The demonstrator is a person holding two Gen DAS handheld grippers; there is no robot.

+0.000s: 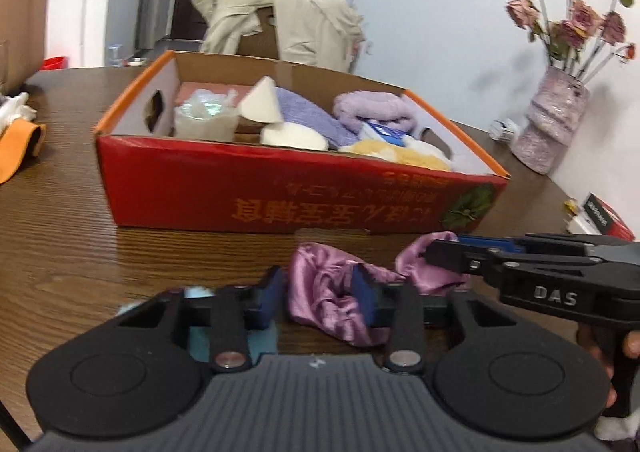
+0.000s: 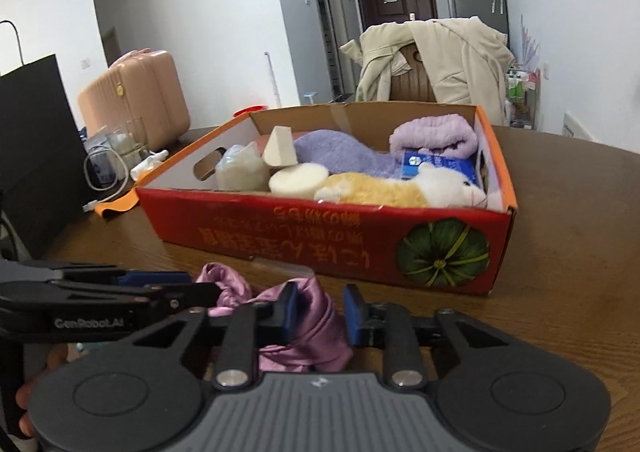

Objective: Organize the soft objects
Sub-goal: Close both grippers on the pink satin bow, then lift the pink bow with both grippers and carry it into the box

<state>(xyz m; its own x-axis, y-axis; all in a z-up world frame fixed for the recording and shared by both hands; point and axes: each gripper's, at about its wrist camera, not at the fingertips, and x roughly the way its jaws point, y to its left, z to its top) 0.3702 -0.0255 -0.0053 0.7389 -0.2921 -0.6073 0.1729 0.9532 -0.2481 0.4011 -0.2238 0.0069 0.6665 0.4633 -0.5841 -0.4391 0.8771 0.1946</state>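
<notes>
The pink satin cloth [image 1: 340, 296] is lying crumpled on the table [image 1: 80, 236], just in front of the red box [image 1: 280, 188], which already holds towels, sponges and a plush cat [image 2: 400, 188].

Both grippers are on it from opposite ends. The left gripper [image 1: 320, 292] has cloth between its fingers, but I can't tell if the pads really bite. Same for the right gripper [image 2: 320, 312]: jaws narrowed around a fold, contact unclear. No earlier look at them, so that's all I'd claim.

To do this bit well, I'd say make sure each side pinches a thick bunch, since satin probably slips. Then lift both ends together, high enough to clear the near wall, and drop it in a free spot near the cat.
</notes>
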